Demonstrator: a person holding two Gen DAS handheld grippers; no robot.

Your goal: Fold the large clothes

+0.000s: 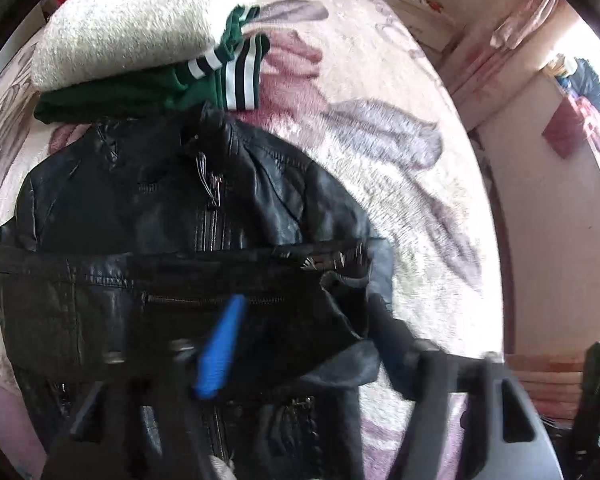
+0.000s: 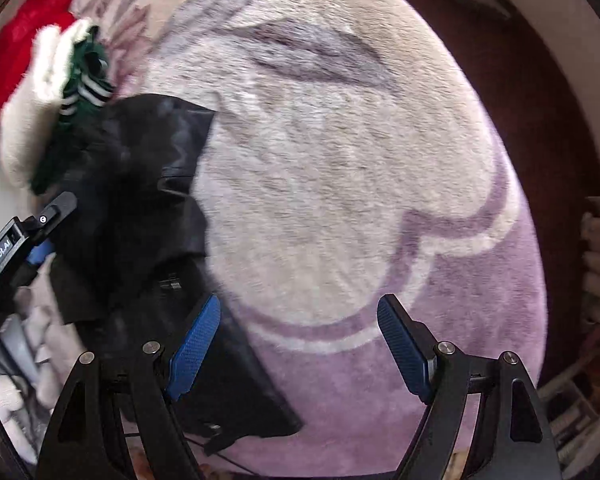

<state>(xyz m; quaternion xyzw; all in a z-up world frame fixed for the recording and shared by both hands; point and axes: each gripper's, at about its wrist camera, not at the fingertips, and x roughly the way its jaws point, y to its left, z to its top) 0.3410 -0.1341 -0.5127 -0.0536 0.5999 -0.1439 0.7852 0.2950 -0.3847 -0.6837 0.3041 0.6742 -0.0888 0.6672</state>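
Note:
A black leather jacket (image 1: 172,216) lies front-up on the plush floral bedspread (image 1: 372,92), one sleeve laid across its middle. My left gripper (image 1: 300,336) is above the jacket's lower half; its blue pad (image 1: 220,348) is blurred, the jaws stand wide apart, and nothing sits between them. In the right wrist view the jacket (image 2: 140,216) is at the left. My right gripper (image 2: 300,344) is open and empty over the bedspread (image 2: 340,184), its left fingertip (image 2: 196,344) at the jacket's edge. The left gripper's body (image 2: 16,248) shows at the far left.
A stack of folded clothes sits beyond the jacket's collar: a white fluffy garment (image 1: 132,20) on a green one with striped cuffs (image 1: 236,72), red fabric (image 2: 24,40) behind. The bed's edge and pink wall (image 1: 540,200) lie to the right.

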